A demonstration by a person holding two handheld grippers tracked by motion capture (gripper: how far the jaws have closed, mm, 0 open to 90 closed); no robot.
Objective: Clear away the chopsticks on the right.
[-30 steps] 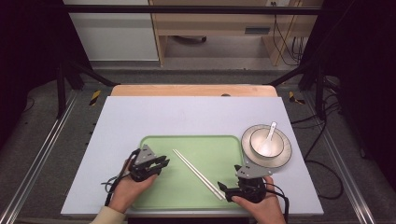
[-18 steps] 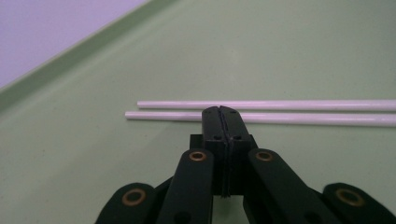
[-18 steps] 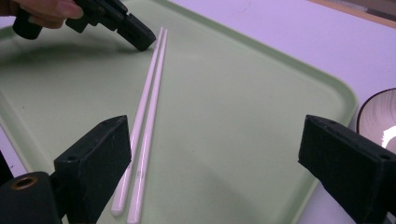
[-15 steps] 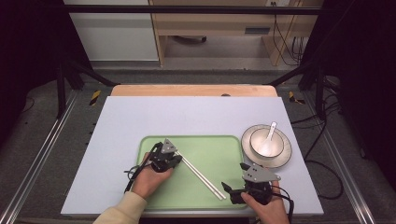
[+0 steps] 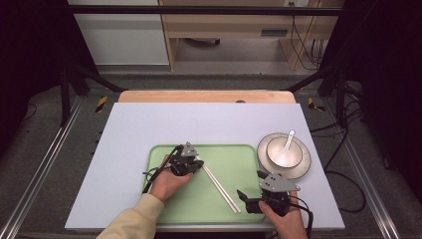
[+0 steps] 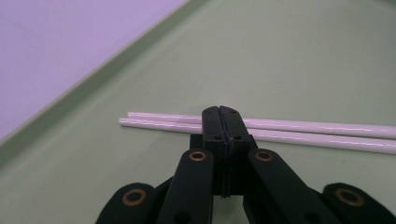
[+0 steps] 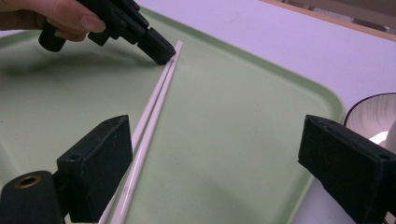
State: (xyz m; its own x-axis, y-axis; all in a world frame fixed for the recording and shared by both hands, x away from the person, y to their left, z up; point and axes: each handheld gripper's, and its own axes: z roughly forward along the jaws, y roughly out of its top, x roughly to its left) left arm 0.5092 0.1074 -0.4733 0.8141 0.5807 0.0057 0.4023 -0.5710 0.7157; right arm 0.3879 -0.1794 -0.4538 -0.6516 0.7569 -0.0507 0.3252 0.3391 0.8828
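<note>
Two white chopsticks lie side by side on a green tray, slanting from upper left to lower right. My left gripper is shut with nothing between its jaws. Its tips rest right at the far end of the chopsticks. My right gripper is open at the tray's near right corner, beside the near end of the pair. In the right gripper view the chopsticks run past the inner side of the left jaw, and the left gripper touches their far tip.
A grey bowl holding a white spoon stands on a plate just right of the tray. The tray's raised rim lies between my right gripper and the bowl. The white table top stretches beyond.
My left gripper has moved right across the tray, from its left edge to the far end of the chopsticks. My right gripper has shifted only slightly.
</note>
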